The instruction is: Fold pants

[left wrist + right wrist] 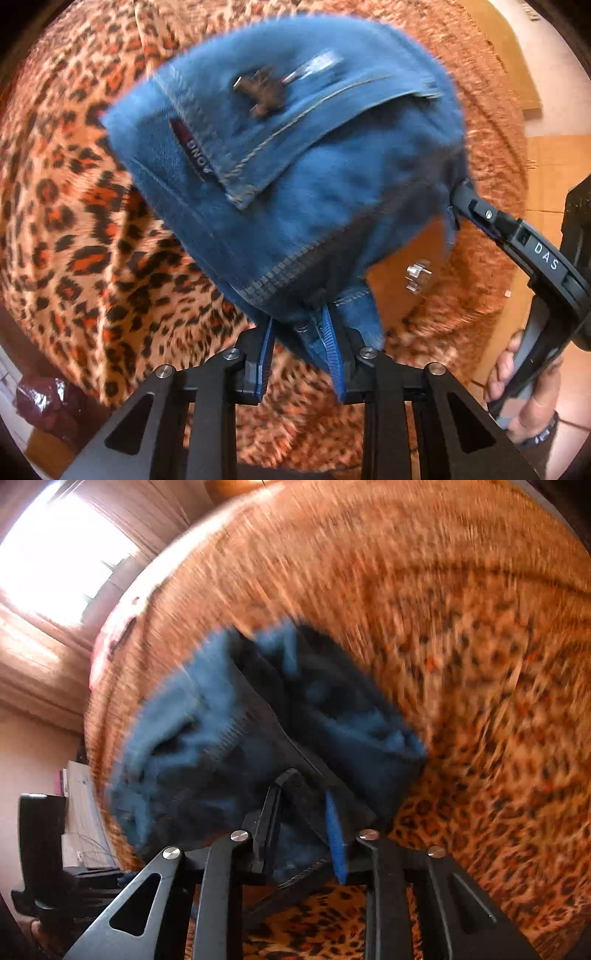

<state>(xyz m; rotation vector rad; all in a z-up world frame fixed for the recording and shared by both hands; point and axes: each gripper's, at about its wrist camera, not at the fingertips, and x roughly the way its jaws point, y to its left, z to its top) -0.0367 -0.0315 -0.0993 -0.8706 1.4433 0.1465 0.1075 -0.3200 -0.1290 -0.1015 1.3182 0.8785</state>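
The blue denim pants (295, 158) hang bunched above a leopard-print blanket (74, 229), back pocket and a brown tag showing. My left gripper (299, 332) is shut on a seam edge of the pants at the bottom of the bundle. My right gripper (461, 199) grips the pants' right edge in the left wrist view. In the right wrist view my right gripper (303, 812) is shut on a dark fold of the pants (236, 731), which is blurred by motion.
The leopard-print blanket (480, 664) covers the surface under both grippers. A tiled floor (546, 155) lies at the right. A dark red object (48, 402) sits at lower left. A bright window (55, 554) and a white unit (81, 812) stand at the left.
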